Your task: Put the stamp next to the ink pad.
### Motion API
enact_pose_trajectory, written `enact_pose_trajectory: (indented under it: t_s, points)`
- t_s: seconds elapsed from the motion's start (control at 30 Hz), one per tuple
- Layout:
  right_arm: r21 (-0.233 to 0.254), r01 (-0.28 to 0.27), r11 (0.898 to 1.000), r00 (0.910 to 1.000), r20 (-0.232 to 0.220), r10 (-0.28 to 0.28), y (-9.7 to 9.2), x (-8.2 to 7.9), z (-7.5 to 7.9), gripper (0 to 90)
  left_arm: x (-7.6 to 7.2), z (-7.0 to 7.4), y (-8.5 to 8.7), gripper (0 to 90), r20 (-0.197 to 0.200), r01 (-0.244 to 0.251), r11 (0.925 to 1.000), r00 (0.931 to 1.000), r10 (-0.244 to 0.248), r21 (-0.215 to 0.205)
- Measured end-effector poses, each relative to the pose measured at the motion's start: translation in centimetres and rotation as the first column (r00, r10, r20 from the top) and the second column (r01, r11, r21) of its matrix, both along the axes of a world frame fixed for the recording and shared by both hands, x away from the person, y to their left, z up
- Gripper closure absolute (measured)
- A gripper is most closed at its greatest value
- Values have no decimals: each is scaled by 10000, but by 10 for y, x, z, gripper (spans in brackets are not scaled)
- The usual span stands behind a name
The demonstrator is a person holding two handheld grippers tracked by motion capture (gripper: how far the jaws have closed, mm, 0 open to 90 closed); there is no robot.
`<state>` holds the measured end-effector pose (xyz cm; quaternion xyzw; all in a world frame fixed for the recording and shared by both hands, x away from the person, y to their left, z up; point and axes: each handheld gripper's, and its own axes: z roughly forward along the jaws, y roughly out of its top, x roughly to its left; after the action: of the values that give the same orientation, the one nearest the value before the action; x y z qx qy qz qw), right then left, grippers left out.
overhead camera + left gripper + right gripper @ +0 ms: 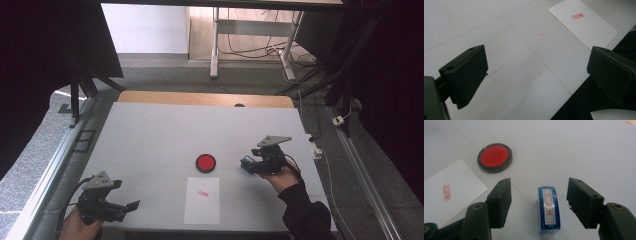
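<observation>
- The table (pixel 150 130) is the widest thing here, a pale grey top scored with thin seam lines, with a strip of wood along its far edge.
- The sheet of paper (pixel 202 200) lies flat near the front edge of the table, roughly at its middle, and carries a small red stamp mark (pixel 202 193) on its upper half; in the right gripper view the sheet sits at the left with the mark (pixel 446 192) on it.
- The left gripper (pixel 131 206) rests at the front left corner of the table, in the person's left hand, well apart from everything else; its jaws are spread wide with nothing between them, and the left gripper view looks across bare table toward the sheet of paper (pixel 584 23).
- The right gripper (pixel 246 164) is at the right of the table, in the person's right hand, pointing leftward; its jaws stand released on either side of the stamp, with a clear gap on each side.
- The ink pad (pixel 205 163), a round black case with a red centre, lies just beyond the sheet's far edge, near the stamp but apart from it.
- The stamp (pixel 549 210), a small blue block with a white label of red characters, lies on its side on the table between the right gripper's jaws, touching neither.
</observation>
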<state>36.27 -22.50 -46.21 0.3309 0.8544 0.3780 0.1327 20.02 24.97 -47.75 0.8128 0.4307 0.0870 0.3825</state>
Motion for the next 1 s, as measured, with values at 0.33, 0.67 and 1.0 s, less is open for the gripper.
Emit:
enact_pose_trajectory:
  t_s: [0.33,0.67,1.0]
  points:
    - [393,108,9992,9999,79,-112,-4,-13,8,270,0,0,0,40,-10,-1,10000,10000,1,11]
    - [550,175,9983,9998,110,-181,-7,-30,12,166,0,0,0,39,3,9,10000,10000,-9,18]
    - [785,513,9956,9984,186,-529,-18,-48,17,37,1,0,-1,39,9,28,10000,10000,-28,40]
